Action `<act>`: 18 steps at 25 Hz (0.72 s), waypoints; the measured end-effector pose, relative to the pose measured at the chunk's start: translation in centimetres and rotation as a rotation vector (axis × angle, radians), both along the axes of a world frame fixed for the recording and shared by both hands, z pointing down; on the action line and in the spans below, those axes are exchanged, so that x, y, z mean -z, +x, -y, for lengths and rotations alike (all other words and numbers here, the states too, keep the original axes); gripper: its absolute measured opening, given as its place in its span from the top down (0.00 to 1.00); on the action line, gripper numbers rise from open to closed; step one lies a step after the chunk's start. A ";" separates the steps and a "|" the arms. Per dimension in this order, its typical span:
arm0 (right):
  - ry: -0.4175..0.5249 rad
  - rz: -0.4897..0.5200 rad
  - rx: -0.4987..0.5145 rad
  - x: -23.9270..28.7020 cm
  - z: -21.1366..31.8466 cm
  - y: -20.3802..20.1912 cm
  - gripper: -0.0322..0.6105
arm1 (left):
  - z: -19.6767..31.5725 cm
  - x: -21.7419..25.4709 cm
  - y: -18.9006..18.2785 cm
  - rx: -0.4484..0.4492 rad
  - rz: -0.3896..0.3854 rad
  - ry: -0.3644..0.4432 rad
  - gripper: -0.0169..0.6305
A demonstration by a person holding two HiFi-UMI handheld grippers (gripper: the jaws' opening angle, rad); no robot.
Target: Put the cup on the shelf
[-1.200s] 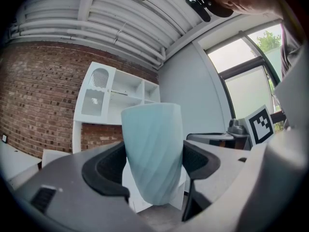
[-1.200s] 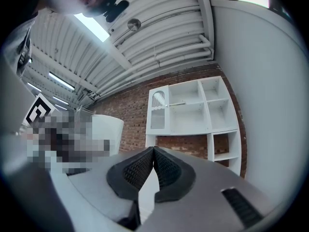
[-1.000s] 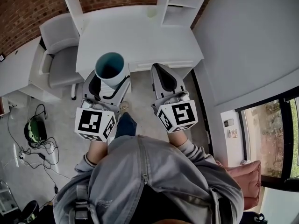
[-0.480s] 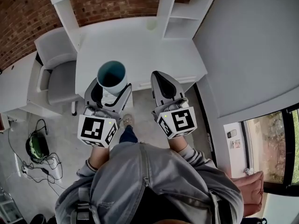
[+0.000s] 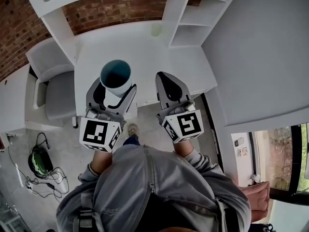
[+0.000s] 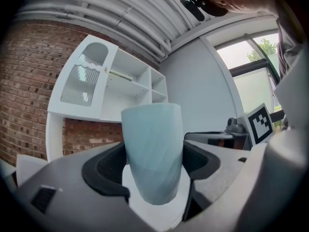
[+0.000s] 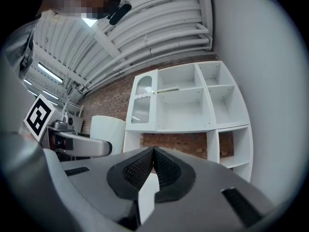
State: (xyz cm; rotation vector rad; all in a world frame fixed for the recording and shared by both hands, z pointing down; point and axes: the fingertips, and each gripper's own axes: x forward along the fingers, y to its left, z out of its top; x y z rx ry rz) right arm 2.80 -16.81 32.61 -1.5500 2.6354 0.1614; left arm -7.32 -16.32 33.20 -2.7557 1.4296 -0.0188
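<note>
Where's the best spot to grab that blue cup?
Around its lower wall, from the side, like the left claw grips the cup now. It stands upright, mouth up, and its round body narrows downward, so curved pads hug it.

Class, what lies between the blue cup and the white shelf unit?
Head view: only the white desk lies between cup and shelf unit, bare except one small pale object beside the shelf.
</note>
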 end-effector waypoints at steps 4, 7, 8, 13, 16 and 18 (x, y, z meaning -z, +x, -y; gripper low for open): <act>-0.003 0.005 -0.017 0.0 3.9 -0.4 0.91 | 4.1 0.3 -0.2 -0.025 0.002 0.002 0.43; -0.005 0.008 -0.031 -0.1 6.7 -0.7 0.91 | 7.1 0.3 -0.3 -0.044 0.005 0.003 0.43; -0.006 0.009 -0.035 -0.1 7.6 -0.8 0.91 | 8.0 0.4 -0.4 -0.050 0.006 0.004 0.43; -0.008 0.006 -0.048 0.0 11.3 -1.6 0.91 | 12.0 0.8 -1.0 -0.066 0.007 0.006 0.43; -0.005 -0.001 -0.050 0.2 12.7 -2.0 0.91 | 13.7 1.0 -1.3 -0.071 0.006 0.006 0.43; -0.002 -0.003 -0.050 0.4 13.5 -2.1 0.91 | 14.8 1.1 -1.4 -0.074 0.007 0.005 0.43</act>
